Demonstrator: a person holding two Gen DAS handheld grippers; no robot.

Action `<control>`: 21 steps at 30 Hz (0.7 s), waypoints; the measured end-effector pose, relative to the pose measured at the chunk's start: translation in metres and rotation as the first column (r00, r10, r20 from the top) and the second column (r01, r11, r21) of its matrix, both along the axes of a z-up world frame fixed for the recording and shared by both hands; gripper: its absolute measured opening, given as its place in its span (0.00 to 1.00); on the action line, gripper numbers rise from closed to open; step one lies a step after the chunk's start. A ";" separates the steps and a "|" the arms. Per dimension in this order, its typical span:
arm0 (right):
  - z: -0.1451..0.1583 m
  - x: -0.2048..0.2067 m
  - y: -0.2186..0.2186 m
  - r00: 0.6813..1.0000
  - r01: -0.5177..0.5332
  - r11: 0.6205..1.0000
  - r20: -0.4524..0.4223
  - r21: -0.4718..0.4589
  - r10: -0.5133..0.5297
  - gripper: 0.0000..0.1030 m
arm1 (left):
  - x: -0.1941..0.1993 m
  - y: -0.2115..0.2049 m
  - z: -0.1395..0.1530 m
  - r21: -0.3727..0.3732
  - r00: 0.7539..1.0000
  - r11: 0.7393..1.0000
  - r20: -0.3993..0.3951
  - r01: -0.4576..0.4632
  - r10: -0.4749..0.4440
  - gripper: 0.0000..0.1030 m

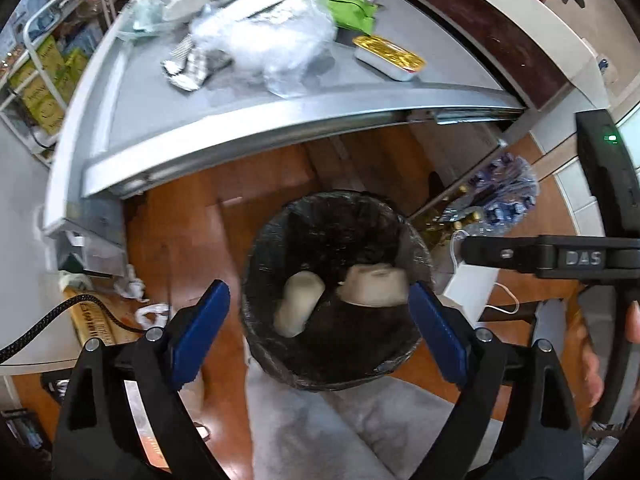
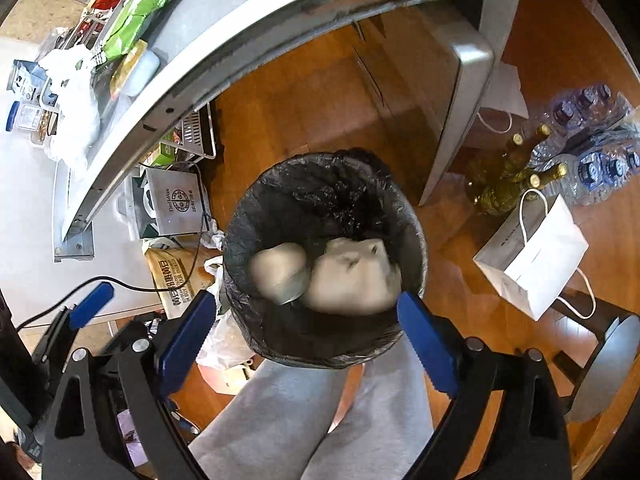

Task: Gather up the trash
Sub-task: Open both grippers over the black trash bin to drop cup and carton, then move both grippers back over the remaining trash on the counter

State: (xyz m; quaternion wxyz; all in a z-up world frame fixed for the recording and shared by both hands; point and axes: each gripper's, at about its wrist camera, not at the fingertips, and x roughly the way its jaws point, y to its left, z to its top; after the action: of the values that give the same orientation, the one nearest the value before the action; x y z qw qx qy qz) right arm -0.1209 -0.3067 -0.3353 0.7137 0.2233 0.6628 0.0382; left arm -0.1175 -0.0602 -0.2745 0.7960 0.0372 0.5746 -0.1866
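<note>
both grippers (image 1: 319, 306) (image 2: 307, 315) released over black-lined bin (image 2: 320, 184), "das" on right gripper's side

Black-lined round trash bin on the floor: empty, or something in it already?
Not empty. Inside the black-lined round trash bin lie two pale crumpled lumps, blurred, resting low against its near wall. Much dark liner shows above them.

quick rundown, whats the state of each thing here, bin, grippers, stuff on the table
trash bin: upright on the floor, black liner in, two pale items inside
cup: in the bin, on its side
wad: in the bin, crumpled, beside the cup
left gripper: open, empty, over the bin
right gripper: open, empty, over the bin
table: trash not yet cleared
plastic bag: crumpled on the table
green packet: flat on the table
foil tray: lidded, on the table
</note>
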 end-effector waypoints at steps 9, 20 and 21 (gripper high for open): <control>0.081 -0.018 0.015 0.967 -0.159 0.966 0.167 -0.205 0.194 0.88 | -0.001 0.031 0.038 -0.032 0.995 0.996 0.051 -0.080 0.082 0.89; 0.189 0.012 0.033 0.838 -0.133 0.932 0.464 -0.338 0.288 0.88 | 0.020 0.054 0.114 -0.076 0.957 0.985 0.235 -0.155 0.169 0.89; 0.193 0.018 0.033 0.833 -0.128 0.933 0.474 -0.337 0.286 0.88 | 0.026 0.055 0.121 -0.084 0.951 0.984 0.253 -0.160 0.176 0.89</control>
State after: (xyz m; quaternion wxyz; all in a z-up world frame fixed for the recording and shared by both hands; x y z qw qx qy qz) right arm -0.1030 -0.2733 -0.1424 0.8812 0.0234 0.4659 0.0766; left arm -0.0912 -0.0056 -0.1534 0.8781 -0.0127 0.4605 -0.1296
